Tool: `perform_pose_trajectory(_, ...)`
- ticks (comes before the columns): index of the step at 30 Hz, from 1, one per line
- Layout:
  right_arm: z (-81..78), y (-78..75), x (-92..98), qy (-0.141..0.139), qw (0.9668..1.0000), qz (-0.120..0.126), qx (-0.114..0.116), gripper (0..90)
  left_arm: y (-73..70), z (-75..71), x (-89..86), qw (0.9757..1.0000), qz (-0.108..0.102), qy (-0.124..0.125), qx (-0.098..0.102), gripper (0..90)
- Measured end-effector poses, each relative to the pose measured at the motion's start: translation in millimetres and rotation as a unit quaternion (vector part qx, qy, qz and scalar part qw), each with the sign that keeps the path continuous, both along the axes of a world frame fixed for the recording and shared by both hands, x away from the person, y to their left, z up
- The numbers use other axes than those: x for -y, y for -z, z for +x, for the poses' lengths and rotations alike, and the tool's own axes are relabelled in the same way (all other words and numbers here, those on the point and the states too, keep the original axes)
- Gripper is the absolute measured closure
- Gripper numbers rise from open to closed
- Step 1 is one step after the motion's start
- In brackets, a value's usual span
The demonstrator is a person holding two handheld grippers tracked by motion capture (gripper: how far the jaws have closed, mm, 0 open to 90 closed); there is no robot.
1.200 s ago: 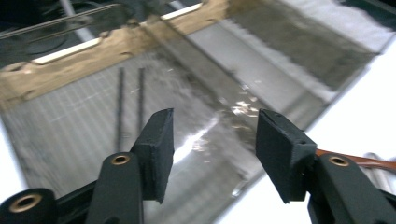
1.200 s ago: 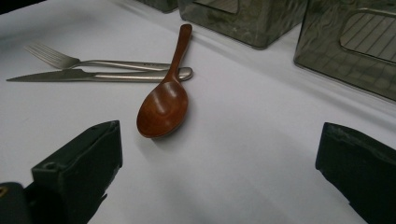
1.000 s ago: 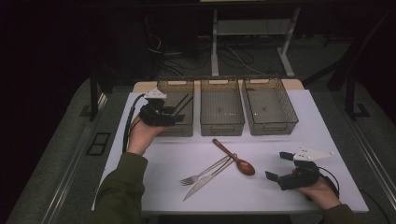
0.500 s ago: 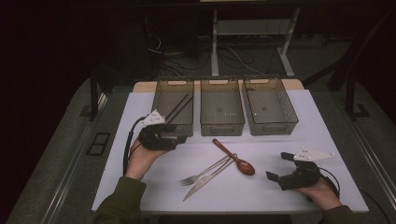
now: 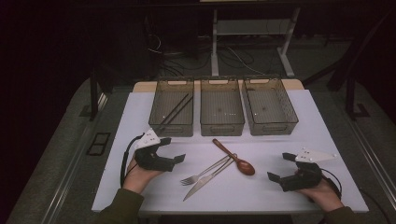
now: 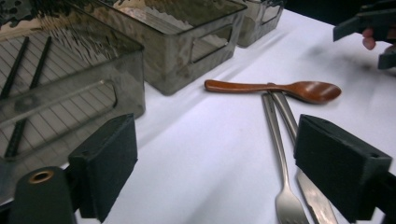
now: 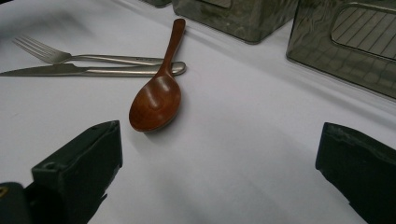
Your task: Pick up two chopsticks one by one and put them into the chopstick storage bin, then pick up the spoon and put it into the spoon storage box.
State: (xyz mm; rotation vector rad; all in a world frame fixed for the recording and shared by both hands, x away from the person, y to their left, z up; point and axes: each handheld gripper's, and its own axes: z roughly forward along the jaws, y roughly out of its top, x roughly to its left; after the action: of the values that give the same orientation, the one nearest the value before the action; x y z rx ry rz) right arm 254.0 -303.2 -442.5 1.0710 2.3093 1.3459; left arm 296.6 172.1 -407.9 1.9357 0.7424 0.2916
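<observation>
spoon (image 5: 237, 159): one, glossy brown wood, lying at 12 o'clock of steel fork (image 5: 201, 172), knife (image 5: 205, 179)
bins (image 5: 222, 127): three, smoky ribbed plastic
left gripper (image 5: 174, 150): jaws spreading, empty
right gripper (image 5: 279, 167): gaping, empty

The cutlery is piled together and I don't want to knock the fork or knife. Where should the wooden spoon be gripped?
Probably by the free end of the spoon handle, the end nearest the bins, coming from above with the jaws across its narrow width. The bowl end lies against the fork and knife handles, while that handle end has bare table on both sides.
</observation>
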Motion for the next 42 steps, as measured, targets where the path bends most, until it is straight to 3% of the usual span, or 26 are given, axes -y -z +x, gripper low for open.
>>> perform_pose_trajectory(5,-0.6,-0.1,-1.9,-0.003,1.0,-0.004,0.001,0.1,11.4,-7.6,1.3,0.9999,-0.002,0.01,-0.009,0.0)
perform_pose_trajectory(9,-1.0,-0.3,-1.7,-0.002,1.0,-0.006,0.002,0.1,15.6,-13.0,4.9,0.9997,0.012,0.021,-0.01,0.0)
perform_pose_trajectory(14,-1.1,-0.3,-1.5,-0.002,1.0,-0.006,0.002,0.1,21.0,-17.4,7.7,0.999,0.025,0.028,-0.025,0.0)
perform_pose_trajectory(20,-0.3,-1.5,-1.4,0.0,1.0,-0.005,-0.002,0.1,25.8,-22.7,7.5,0.9986,0.037,0.028,-0.024,0.0)
perform_pose_trajectory(29,5.2,-11.0,-6.1,0.0,0.9996,-0.002,-0.027,0.1,27.7,-22.3,6.9,0.9987,0.037,0.024,-0.026,0.0)
perform_pose_trajectory(42,22.3,-16.1,-22.2,0.004,0.9996,0.016,-0.022,0.1,24.4,-22.0,6.0,0.9989,0.033,0.021,-0.026,0.0)
